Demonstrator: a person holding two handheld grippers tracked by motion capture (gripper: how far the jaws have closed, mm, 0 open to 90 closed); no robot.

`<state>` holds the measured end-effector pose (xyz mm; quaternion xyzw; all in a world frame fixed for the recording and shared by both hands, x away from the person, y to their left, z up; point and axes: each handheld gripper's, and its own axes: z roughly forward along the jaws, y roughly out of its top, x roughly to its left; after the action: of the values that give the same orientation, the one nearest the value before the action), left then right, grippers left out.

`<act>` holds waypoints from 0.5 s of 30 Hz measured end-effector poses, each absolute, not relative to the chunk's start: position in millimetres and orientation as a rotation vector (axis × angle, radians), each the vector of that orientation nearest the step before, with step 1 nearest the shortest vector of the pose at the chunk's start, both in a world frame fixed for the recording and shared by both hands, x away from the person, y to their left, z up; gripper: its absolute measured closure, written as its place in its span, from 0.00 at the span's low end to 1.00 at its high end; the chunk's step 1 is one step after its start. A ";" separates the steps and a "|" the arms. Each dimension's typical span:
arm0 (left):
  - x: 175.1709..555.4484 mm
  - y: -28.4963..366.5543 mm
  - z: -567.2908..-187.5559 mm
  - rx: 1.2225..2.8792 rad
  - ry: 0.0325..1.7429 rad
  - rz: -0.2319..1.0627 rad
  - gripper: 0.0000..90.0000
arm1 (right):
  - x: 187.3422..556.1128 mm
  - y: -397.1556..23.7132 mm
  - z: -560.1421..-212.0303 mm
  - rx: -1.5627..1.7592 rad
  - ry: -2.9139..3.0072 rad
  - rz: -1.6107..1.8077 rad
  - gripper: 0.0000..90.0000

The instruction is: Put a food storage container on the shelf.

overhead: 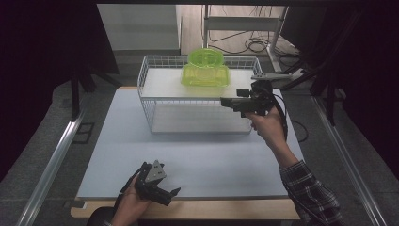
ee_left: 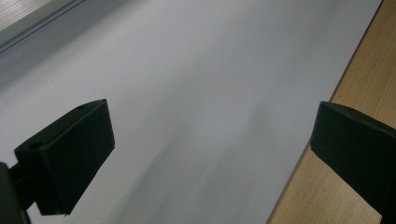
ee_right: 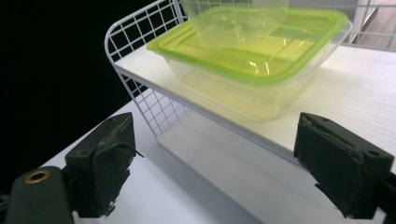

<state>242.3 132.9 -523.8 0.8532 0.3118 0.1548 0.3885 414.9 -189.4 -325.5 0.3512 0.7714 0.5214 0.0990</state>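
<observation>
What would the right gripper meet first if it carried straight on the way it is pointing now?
Probably the square container with the green lid, on the wire rack's upper shelf. The right gripper has open, empty jaws aimed at its near corner; depth is unclear, so the shelf edge might come first.

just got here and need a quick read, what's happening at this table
A person works with a hand-held gripper in each hand. The right hand-held gripper is raised beside the white wire shelf rack, jaws open and empty, pointing toward the green-lidded clear container on the rack's upper shelf. A round clear tub sits on that container's lid. The left hand-held gripper rests low near the table's front edge, also open and holding nothing.
</observation>
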 end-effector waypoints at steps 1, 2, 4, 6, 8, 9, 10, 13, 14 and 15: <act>242.3 133.0 -523.8 2.169 0.795 0.392 0.00 | 414.9 -189.4 -325.5 1.039 2.282 1.542 0.13; 242.4 133.1 -523.7 2.168 0.796 0.391 0.00 | 414.3 -189.9 -326.8 1.033 2.284 1.537 0.13; 242.7 133.5 -523.5 2.163 0.798 0.384 0.00 | 411.4 -190.3 -330.3 1.016 2.295 1.513 0.11; 242.9 134.1 -523.0 2.159 0.803 0.378 0.00 | 410.5 -190.1 -331.8 1.008 2.299 1.503 0.10; 243.0 134.4 -522.6 2.154 0.809 0.371 0.00 | 408.6 -189.7 -334.5 1.005 2.307 1.497 0.10; 243.0 134.5 -522.6 2.152 0.812 0.369 0.00 | 407.8 -189.7 -335.7 1.003 2.312 1.493 0.10; 243.0 134.5 -522.6 2.152 0.814 0.369 0.00 | 406.1 -189.3 -338.1 0.997 2.310 1.492 0.10; 243.2 134.6 -522.7 2.153 0.817 0.366 0.00 | 404.4 -189.0 -340.3 0.991 2.313 1.485 0.09; 243.2 134.5 -522.7 2.153 0.817 0.366 0.00 | 403.5 -189.0 -341.5 0.988 2.314 1.479 0.08; 243.3 134.5 -522.7 2.153 0.818 0.366 0.00 | 402.5 -189.0 -342.7 0.985 2.316 1.477 0.08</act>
<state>243.3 134.5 -522.7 0.8487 0.3224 0.1442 0.3937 402.5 -189.0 -342.7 0.3354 0.7887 0.5030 0.1113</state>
